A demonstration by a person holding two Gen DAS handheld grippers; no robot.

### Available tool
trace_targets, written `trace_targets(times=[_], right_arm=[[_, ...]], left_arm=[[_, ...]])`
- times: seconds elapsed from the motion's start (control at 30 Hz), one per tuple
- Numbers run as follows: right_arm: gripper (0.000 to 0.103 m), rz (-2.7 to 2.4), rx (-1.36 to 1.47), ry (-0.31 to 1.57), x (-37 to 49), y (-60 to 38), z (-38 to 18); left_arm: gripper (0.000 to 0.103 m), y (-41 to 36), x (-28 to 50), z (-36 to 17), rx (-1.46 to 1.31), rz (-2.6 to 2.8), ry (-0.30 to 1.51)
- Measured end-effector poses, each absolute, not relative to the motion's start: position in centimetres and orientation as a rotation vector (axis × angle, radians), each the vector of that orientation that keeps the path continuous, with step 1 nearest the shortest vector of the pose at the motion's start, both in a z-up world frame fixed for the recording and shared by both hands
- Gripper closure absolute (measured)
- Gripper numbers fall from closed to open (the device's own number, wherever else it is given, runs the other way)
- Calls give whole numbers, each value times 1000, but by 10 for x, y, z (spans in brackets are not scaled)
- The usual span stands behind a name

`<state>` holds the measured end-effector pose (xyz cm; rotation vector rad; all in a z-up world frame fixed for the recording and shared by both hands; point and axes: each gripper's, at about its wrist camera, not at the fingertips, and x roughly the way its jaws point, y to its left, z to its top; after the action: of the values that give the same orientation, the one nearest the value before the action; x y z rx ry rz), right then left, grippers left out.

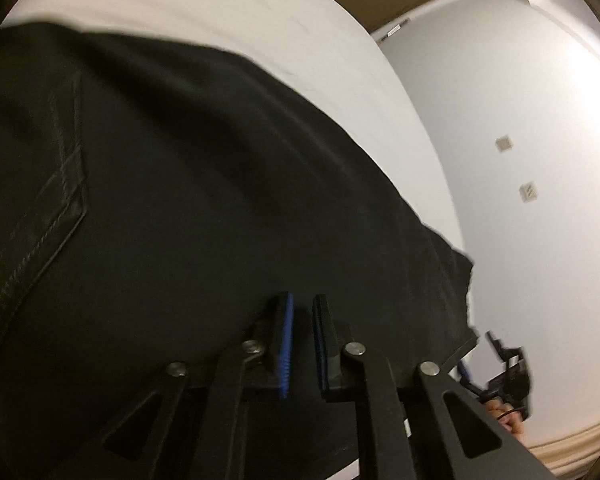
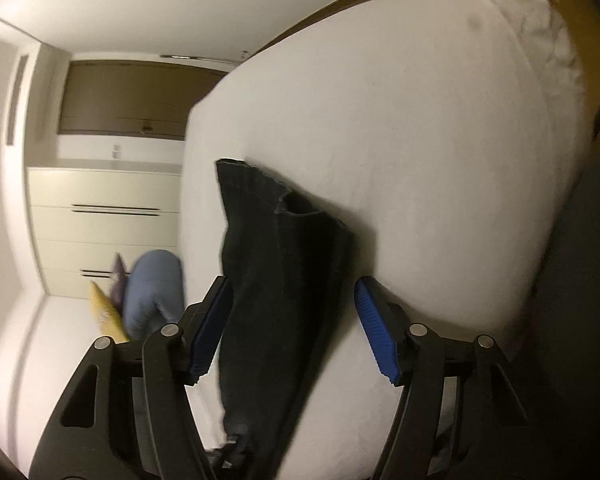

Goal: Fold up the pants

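pants (image 2: 280, 280): black denim, lying on the white bed (image 2: 420, 160); in the right wrist view one leg runs up the sheet near the bed's left edge, its hem end open and slightly lifted.
pants, upper part (image 1: 180, 200): fills the left wrist view, a stitched back pocket (image 1: 40, 208) at the left side, the fabric reaching to the bed's right edge there.
left gripper (image 1: 302, 344): clenched, blue pads nearly together, low over the dark cloth; whether any fabric is pinched between them cannot be told.
right gripper (image 2: 294, 332): released, jaws wide, one finger on each side of the leg, pads not pressing it.
person: a hand (image 1: 512, 420) on the other gripper's handle shows at the lower right of the left wrist view.
beyond the bed: cream drawers (image 2: 100, 220), and blue, yellow and purple cloth (image 2: 148, 292) on the floor by the bed's left edge.
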<state>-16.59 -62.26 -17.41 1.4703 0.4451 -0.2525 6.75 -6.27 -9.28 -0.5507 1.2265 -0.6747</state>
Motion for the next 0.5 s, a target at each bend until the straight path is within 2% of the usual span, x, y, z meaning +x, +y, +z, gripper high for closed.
trace_targets(times=[0.13, 0.3, 0.37, 0.5], right_arm=[[50, -215, 1538, 365, -157, -626, -184], [86, -195, 1614, 297, -143, -638, -201], [91, -203, 1627, 286, -140, -643, -203], [93, -227, 1582, 295, -130, -639, -200]], left_arm=[[98, -45, 66, -103, -594, -674, 1250], [98, -49, 65, -104, -572, -656, 1248], [98, -58, 65, -105, -581, -659, 1249], [98, -64, 63, -107, -575, -655, 1250]])
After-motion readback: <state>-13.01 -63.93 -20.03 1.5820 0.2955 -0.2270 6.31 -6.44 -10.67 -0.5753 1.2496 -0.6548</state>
